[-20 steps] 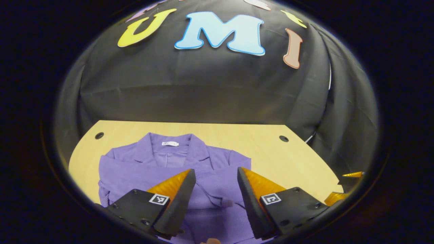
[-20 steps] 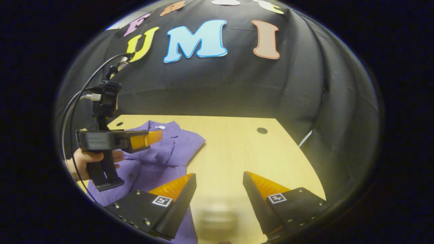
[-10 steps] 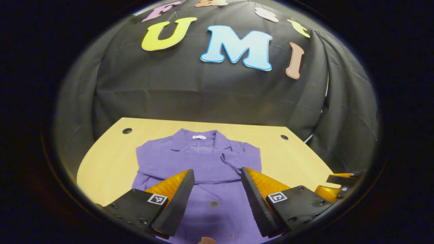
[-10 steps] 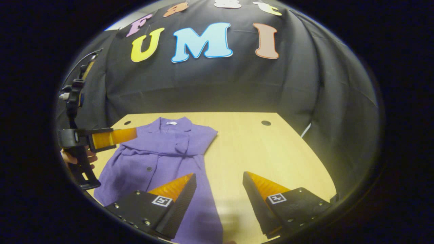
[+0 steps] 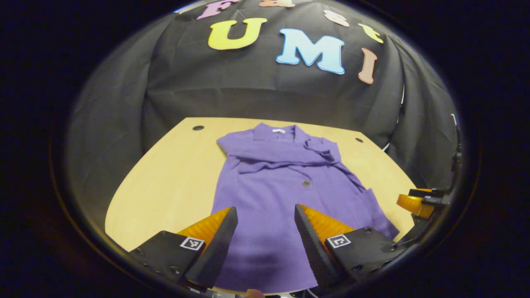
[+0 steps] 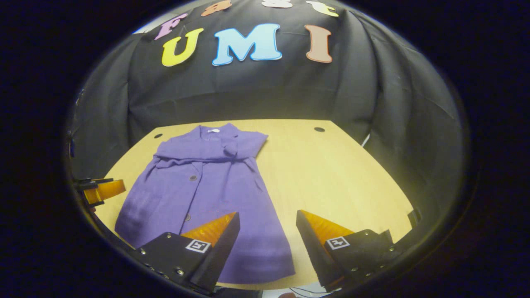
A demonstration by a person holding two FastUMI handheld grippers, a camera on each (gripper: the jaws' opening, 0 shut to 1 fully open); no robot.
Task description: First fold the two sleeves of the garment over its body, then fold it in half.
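Observation:
A purple collared garment lies flat on the wooden table, collar toward the back wall, both sleeves folded across its chest. In the right gripper view the same garment lies left of centre. My left gripper is open above the garment's hem near the table's front edge, with nothing between its fingers. My right gripper is also open, over the hem's right corner and bare wood. The right gripper appears at the far right of the left gripper view, and the left gripper at the far left of the right gripper view.
The table has small round holes near its back corners. Black cloth walls close in behind and on both sides. Bare wood lies left of the garment in the left gripper view and right of it in the right gripper view.
Both grippers have pulled back toward the table's front edge and risen, so the whole garment comes into view. The left gripper moved off the folded sleeves. Both stay open.

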